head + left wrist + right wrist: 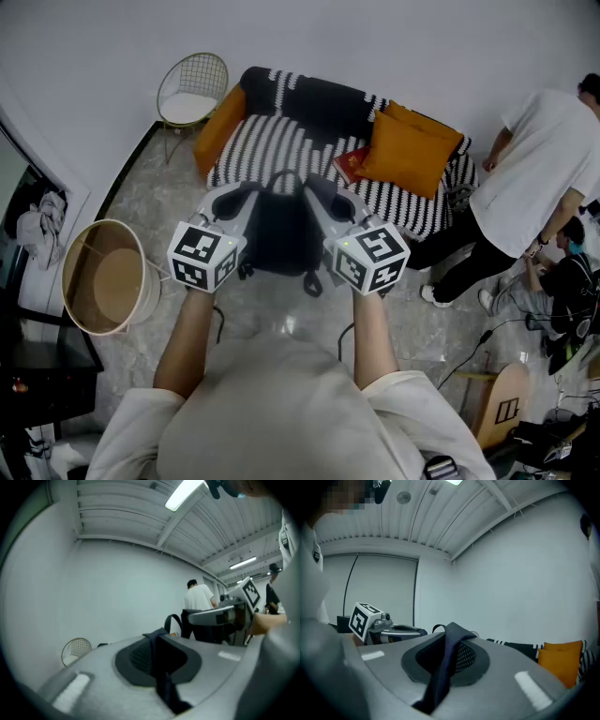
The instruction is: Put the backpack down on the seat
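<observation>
- My left tongs (242, 199) are clamped on a dark fabric strap (162, 677), and my right tongs (328, 202) on the second strap (443, 667).
- The black fabric backpack (281, 234) hangs between them, before the front edge of the black-and-white striped sofa (281, 141) (not on the seat).

Just ahead of my left gripper (239, 199) and right gripper (323, 197) stands the striped sofa (272, 141). On it I see an orange cushion (220, 127) past the left gripper, a second cushion (410, 150) and a red flat item (351, 165) past the right. On the marble floor (159, 202) left of the left gripper stand a round basket (108, 281) and a wire chair (192, 89).
</observation>
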The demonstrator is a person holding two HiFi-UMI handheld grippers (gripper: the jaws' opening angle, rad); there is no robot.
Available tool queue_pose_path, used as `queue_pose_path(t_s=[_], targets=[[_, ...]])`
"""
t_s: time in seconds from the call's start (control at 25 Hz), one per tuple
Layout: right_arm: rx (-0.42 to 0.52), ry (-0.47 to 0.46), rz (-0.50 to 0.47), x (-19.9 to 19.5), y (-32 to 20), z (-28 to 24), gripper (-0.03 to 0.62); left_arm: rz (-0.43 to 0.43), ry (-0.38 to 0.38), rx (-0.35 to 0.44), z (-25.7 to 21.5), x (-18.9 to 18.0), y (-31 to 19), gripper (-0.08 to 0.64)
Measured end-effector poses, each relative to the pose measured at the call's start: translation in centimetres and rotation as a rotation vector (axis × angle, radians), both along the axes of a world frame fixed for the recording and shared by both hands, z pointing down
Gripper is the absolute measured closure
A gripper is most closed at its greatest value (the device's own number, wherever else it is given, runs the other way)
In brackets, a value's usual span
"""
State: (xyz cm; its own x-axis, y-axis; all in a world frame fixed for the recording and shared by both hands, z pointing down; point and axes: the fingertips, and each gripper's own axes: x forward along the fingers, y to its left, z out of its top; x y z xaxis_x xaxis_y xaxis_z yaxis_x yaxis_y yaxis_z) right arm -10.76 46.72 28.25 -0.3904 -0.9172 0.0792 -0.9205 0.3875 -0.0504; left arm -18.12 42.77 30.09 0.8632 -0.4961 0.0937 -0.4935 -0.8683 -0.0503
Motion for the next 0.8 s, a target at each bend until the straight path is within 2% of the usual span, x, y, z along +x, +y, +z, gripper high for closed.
queue_pose_path(t_s=[0.24,0.44,0.8], targets=[[-0.003,-0.007,-0.03,1.0,0.4,0.4,0.569,-0.009,-0.002,-0.006,0.1,1.0,0.5,0.552],[-0.003,-0.044,-0.092,2.2,0.7,0.5,0.569,-0.065,-0.005,-0.015,0.4,2.1,1.1,0.552],[-0.071,-0.04,-0.131,4.0,0.5,2.2,0.569,-0.121,-0.033,-0.04,2.4,3.9,1.0,0.552]])
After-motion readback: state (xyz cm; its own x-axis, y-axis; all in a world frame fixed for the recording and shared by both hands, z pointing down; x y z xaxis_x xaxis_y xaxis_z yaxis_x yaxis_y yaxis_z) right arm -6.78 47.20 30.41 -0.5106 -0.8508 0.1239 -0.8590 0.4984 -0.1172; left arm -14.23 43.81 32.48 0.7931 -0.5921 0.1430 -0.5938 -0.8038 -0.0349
